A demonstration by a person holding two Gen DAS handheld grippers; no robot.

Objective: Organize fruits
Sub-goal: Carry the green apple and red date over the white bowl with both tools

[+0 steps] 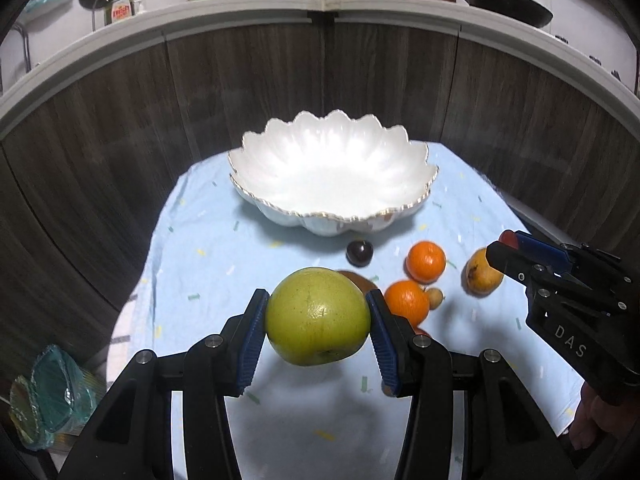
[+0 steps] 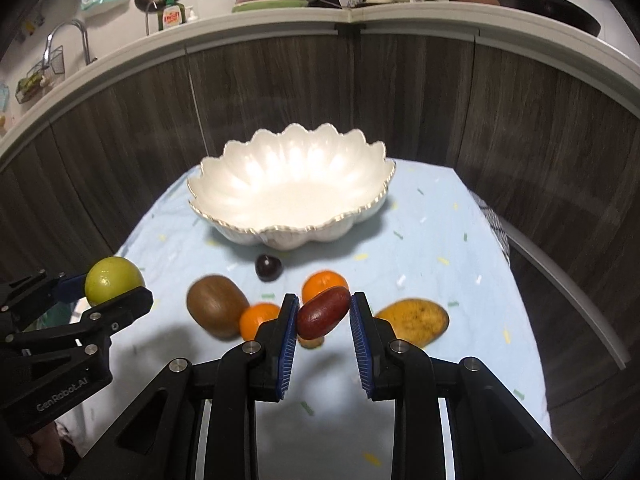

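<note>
My left gripper (image 1: 316, 316) is shut on a large green apple (image 1: 317, 316), held above the pale blue cloth (image 1: 208, 248). In the right wrist view the same green apple (image 2: 114, 280) shows at the left in that gripper. My right gripper (image 2: 324, 316) is shut on a dark red oblong fruit (image 2: 323, 317), also lifted off the cloth; its tip (image 1: 509, 237) peeks out in the left wrist view. A white scalloped bowl (image 1: 256, 148) stands empty behind. On the cloth lie two oranges (image 2: 324, 282) (image 2: 258, 320), a brown kiwi (image 2: 216, 306), a yellow mango (image 2: 416, 322) and a dark plum (image 2: 268, 267).
A dark wood cabinet front (image 1: 240, 80) curves close behind the table. Its counter carries dishes, a soap bottle (image 2: 173, 16) and a wok (image 1: 504, 4). A small tan fruit (image 1: 435, 297) sits by the oranges. Stacked green glass dishes (image 1: 52, 396) lie low at the left.
</note>
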